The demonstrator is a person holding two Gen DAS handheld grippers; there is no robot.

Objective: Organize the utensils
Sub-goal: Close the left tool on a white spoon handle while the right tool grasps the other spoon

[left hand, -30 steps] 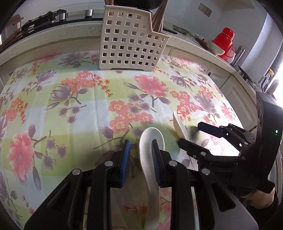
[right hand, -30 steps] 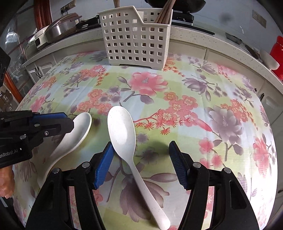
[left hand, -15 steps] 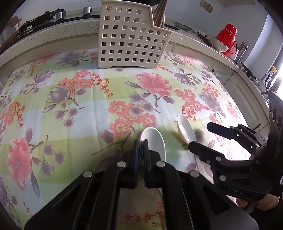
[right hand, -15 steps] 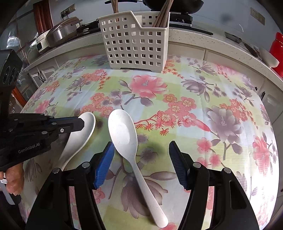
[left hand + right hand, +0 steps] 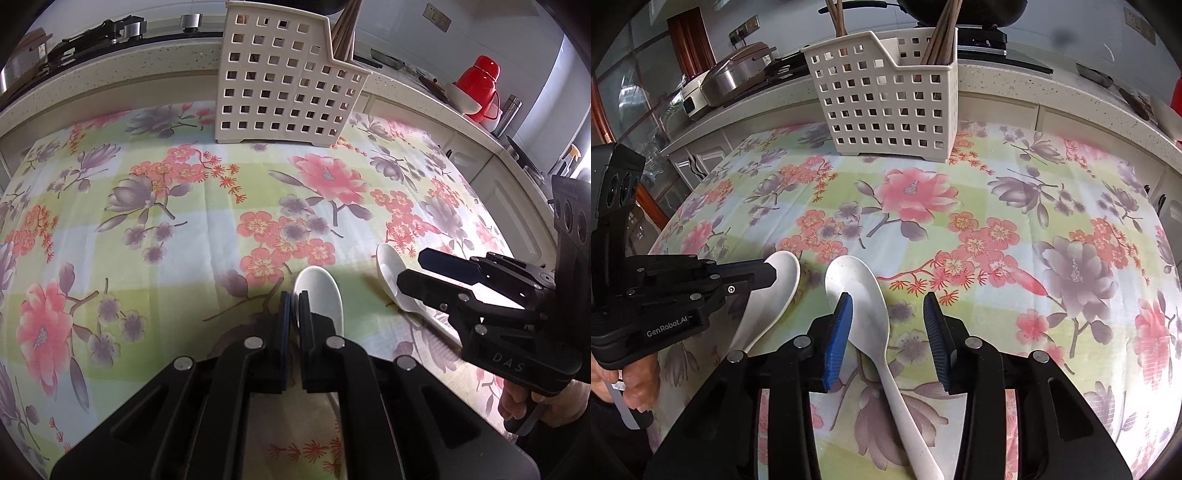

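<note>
"GenRobot.AI" printed on the left gripper [image 5: 764, 275] body, "DAS" on the right gripper [image 5: 888, 328]. Left pads pressed together on the rim of the glossy white spoon [image 5: 321, 295], lying on the floral tablecloth [image 5: 147, 221]. Right pads spread wide, straddling the speckled white spoon [image 5: 864, 299], flat on the cloth. Farther back, upright at the table's far edge, the perforated utensil caddy [image 5: 890, 107] holding chopsticks [image 5: 938, 40].
</note>
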